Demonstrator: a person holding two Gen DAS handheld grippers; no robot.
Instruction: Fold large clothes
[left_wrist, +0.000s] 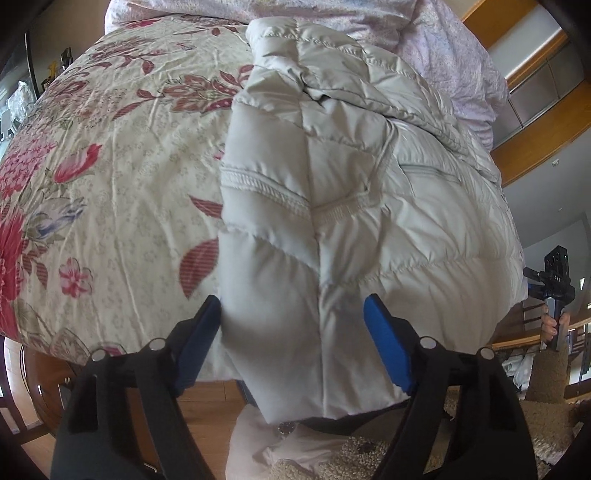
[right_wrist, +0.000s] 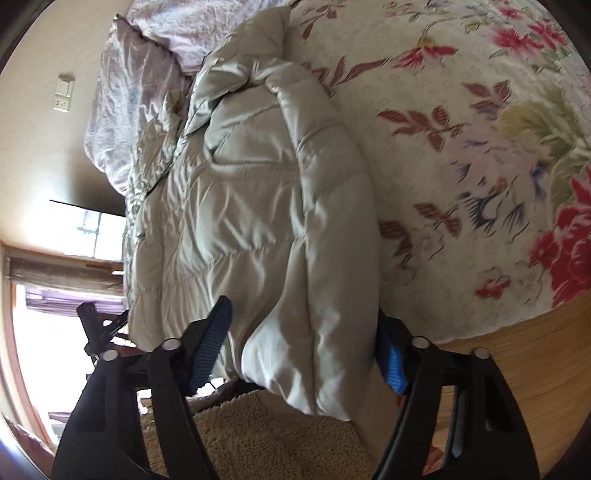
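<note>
A pale grey quilted puffer coat (left_wrist: 354, 177) lies along the bed, its hem hanging over the bed's front edge. My left gripper (left_wrist: 295, 325) stands wide, its blue pads (left_wrist: 384, 343) on either side of one hem corner; the fabric fills the gap, and I cannot tell if it is pinched. The coat also shows in the right wrist view (right_wrist: 255, 206). My right gripper (right_wrist: 303, 339) straddles the other hem corner the same way, one pad partly hidden behind fabric. The right gripper also shows at the far right of the left wrist view (left_wrist: 554, 284).
The bed carries a cream floral quilt (left_wrist: 122, 177), also in the right wrist view (right_wrist: 480, 177). Lilac bedding (left_wrist: 454, 55) is bunched at the head. A beige shaggy rug (right_wrist: 258, 439) and wood floor (right_wrist: 535, 369) lie below. A bright window (right_wrist: 48, 317) is on the left.
</note>
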